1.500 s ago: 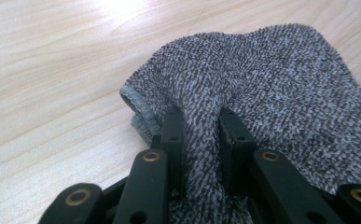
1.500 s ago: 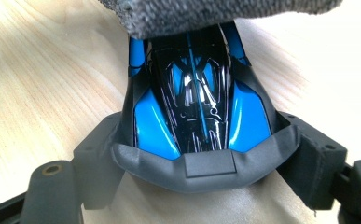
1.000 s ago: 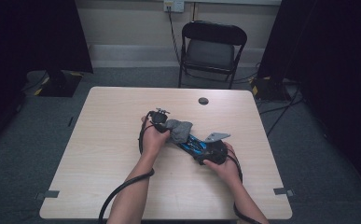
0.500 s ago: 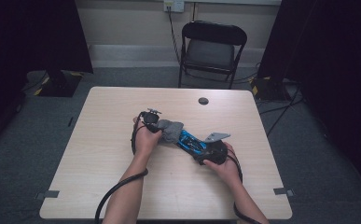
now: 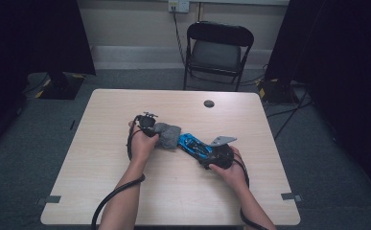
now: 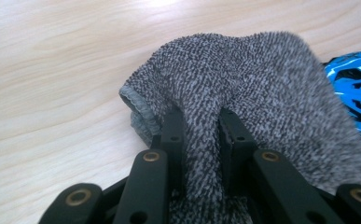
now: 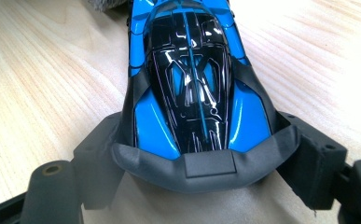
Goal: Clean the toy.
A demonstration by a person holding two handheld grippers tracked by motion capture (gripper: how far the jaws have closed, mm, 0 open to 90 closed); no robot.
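Observation:
A grey knitted cloth (image 5: pixel 168 135) lies bunched at the table's middle, against the nose of a blue and black toy car (image 5: pixel 194 144). My left gripper (image 5: pixel 155 131) is shut on a fold of the cloth (image 6: pixel 243 84), which stands pinched between the two black jaws at the left gripper (image 6: pixel 201 122). The car's blue edge (image 6: pixel 353 86) shows just beyond the cloth. My right gripper (image 5: pixel 211 153) is shut on the toy car (image 7: pixel 192 79); the jaws of the right gripper (image 7: pixel 204 161) press its two sides near the dark grey end. A bit of cloth (image 7: pixel 107 3) touches the car's far end.
A small black round disc (image 5: pixel 208 103) sits near the table's far edge. Beyond the wooden table (image 5: pixel 101 191) stands a black folding chair (image 5: pixel 216 50). Cables trail from both grippers over the near edge. Dark curtains hang at both sides.
My left hand has drawn the grey cloth to the left, off the toy car, so more of the blue body shows. The right hand and car have stayed put.

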